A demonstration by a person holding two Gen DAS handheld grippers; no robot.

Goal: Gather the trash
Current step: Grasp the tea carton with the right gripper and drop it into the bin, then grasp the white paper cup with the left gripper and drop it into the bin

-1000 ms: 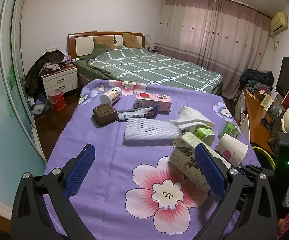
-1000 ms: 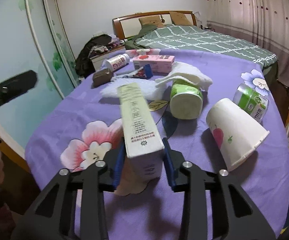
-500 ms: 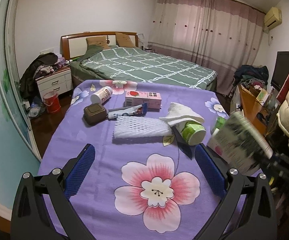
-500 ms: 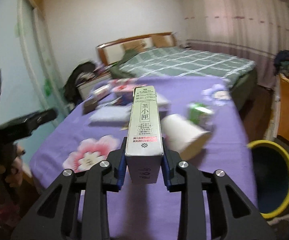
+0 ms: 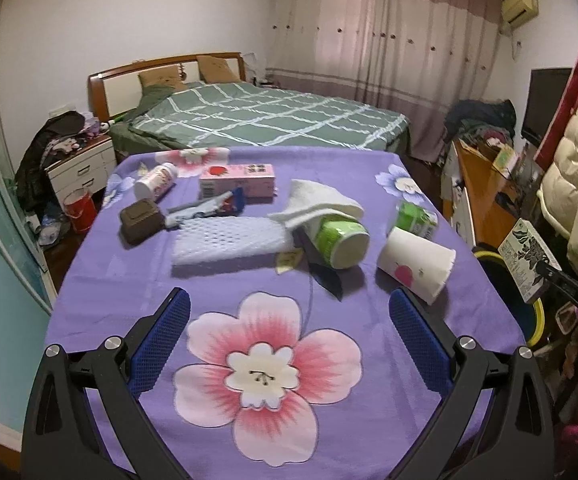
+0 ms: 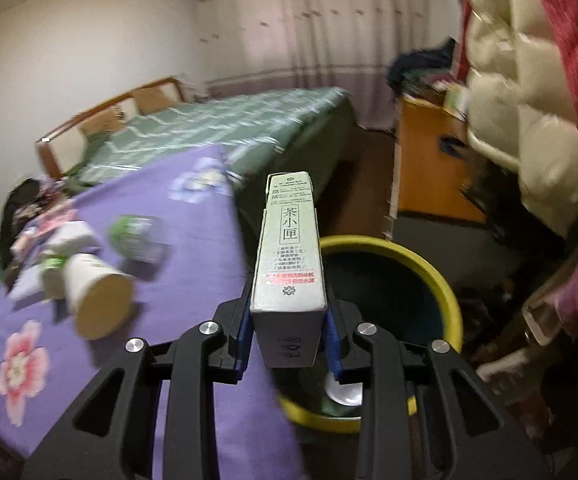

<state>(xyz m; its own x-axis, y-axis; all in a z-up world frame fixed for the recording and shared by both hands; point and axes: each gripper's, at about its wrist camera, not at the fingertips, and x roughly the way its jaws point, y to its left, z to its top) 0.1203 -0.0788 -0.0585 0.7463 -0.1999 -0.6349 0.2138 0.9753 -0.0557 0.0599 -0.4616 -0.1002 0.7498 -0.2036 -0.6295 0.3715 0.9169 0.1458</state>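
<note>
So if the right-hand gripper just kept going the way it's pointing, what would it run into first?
Most likely the yellow-rimmed bin. The right gripper, clamped on a tall green tea carton, points down past the edge of the purple floral cloth toward the bin's dark opening. Depth is hard to judge through this lens.

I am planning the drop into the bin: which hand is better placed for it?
Right. Its gripper is shut on the carton, above the bin; the left gripper is open over the table.
</note>
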